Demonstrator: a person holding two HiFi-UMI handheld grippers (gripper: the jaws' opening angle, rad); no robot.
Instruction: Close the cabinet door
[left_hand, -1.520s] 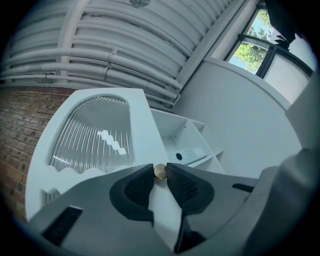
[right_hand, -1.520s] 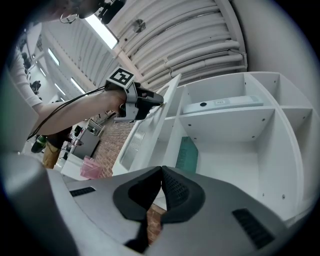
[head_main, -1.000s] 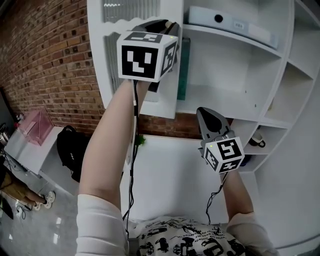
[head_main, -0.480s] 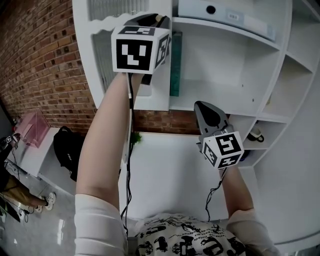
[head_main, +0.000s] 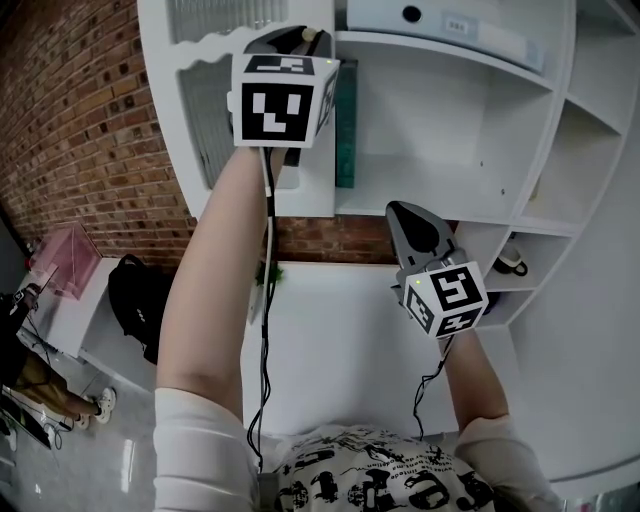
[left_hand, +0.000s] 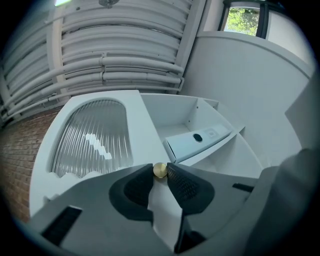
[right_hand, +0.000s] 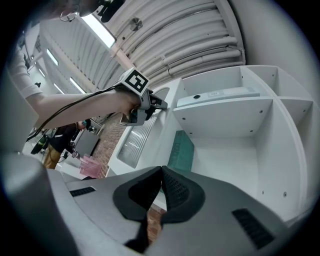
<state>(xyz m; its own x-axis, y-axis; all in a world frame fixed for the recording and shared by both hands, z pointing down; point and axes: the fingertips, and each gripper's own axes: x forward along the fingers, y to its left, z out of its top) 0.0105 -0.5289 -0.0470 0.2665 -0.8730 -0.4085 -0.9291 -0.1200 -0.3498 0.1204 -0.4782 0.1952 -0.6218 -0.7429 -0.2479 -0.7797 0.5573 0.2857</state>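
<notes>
Between left gripper (left_hand: 160, 169) pads (left_hand: 184, 186) sits the door knob (left_hand: 159, 171).

Left hand-held gripper (head_main: 300, 38) raised, pinching knob (left_hand: 159, 170), right hand-held gripper (right_hand: 161, 171) lower, closed

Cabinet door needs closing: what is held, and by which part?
Left tool grips the door by its brass knob; right tool holds nothing.

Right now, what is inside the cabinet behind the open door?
A white binder lies flat on the upper shelf; a green book stands upright on the shelf below. The door, held by its knob in the left tool, covers the cabinet's left edge.
</notes>
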